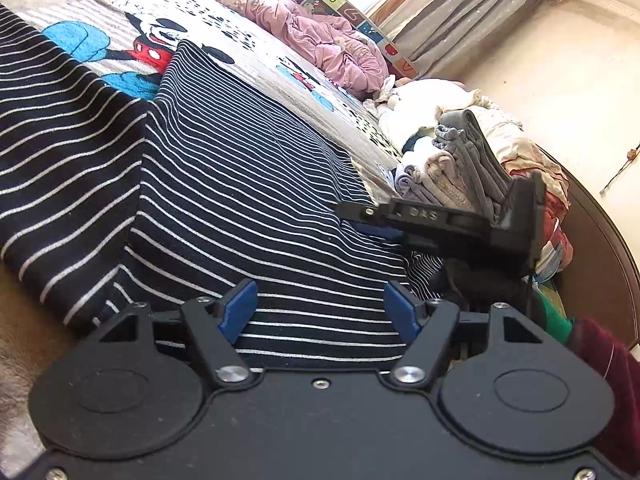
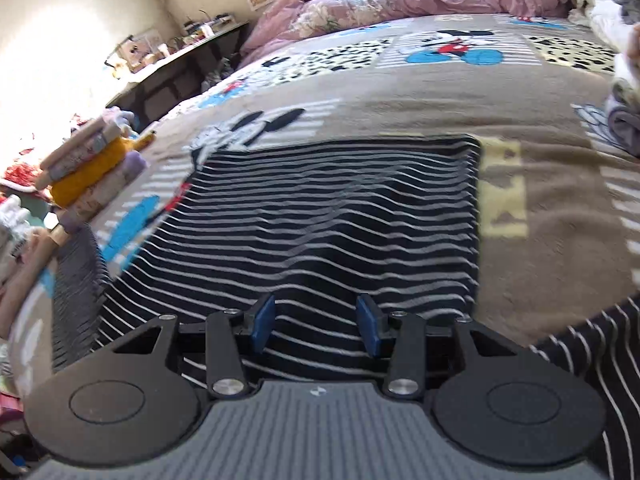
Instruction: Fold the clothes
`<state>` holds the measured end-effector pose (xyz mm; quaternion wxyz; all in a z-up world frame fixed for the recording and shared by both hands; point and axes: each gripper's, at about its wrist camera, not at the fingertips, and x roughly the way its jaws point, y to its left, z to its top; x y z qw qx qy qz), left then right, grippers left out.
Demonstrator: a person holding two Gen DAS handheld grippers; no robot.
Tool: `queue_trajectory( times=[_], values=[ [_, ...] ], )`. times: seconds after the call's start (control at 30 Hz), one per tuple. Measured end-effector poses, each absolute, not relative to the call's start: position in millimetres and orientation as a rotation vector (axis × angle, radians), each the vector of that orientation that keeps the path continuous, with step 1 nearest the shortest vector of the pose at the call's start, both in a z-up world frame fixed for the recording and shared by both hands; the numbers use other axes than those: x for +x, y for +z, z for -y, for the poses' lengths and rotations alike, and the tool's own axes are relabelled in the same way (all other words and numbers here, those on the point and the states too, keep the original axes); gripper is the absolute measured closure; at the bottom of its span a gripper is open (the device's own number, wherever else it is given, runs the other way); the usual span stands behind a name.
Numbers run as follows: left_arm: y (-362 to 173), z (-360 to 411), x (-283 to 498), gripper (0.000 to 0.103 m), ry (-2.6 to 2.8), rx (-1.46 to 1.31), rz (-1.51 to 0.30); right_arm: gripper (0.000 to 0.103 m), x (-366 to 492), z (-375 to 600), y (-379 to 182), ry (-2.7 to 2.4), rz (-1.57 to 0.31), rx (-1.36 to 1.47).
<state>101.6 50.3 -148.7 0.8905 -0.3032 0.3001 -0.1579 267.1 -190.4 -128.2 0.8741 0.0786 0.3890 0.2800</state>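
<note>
Both hand-held grippers — left (image 1: 320, 306), right (image 2: 316, 322) — spread over striped garment (image 2: 340, 208); lettering unreadable.

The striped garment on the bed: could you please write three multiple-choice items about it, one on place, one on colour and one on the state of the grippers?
1. Where does the striped garment lie?
A. on the cartoon blanket
B. on the floor
C. on a chair

2. What colours is it?
A. red with yellow dots
B. black with white stripes
C. plain green

3. How do the jaws of the left gripper and right gripper stand?
A. both clamped on cloth
B. both apart, pads clear of the cloth
C. both out of view

Key: 1 A, the blanket shows around it; 2 B, thin white lines on black; 3 B, the blue pads stand apart above the fabric.
</note>
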Motion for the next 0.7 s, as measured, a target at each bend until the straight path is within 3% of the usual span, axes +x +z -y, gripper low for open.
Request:
queue_trajectory(
  times=[0.2, 0.3, 0.5, 0.7],
  values=[
    [-149.4, -47.6, 99.4, 0.033, -0.321, -0.619, -0.615, 0.063, 218.2, 256.9, -114.1, 0.419, -0.674, 0.306],
    [-149.9, -46.2, 98.6, 0.033, -0.319, -0.609, -0.611, 0.054, 209.4, 268.2, -107.9, 0.353, -0.627, 0.241],
    [-150.3, -41.7, 99.3, 0.03, -0.322, -0.569, -0.607, 0.056, 210.7, 262.3, -109.3, 0.275, -0.628, 0.119],
    [-150.6, -40.3, 97.4, 0.03, -0.327, -0.573, -0.603, 0.05, 172.9, 296.3, -129.6, 0.031, -0.684, 0.354]
  ],
)
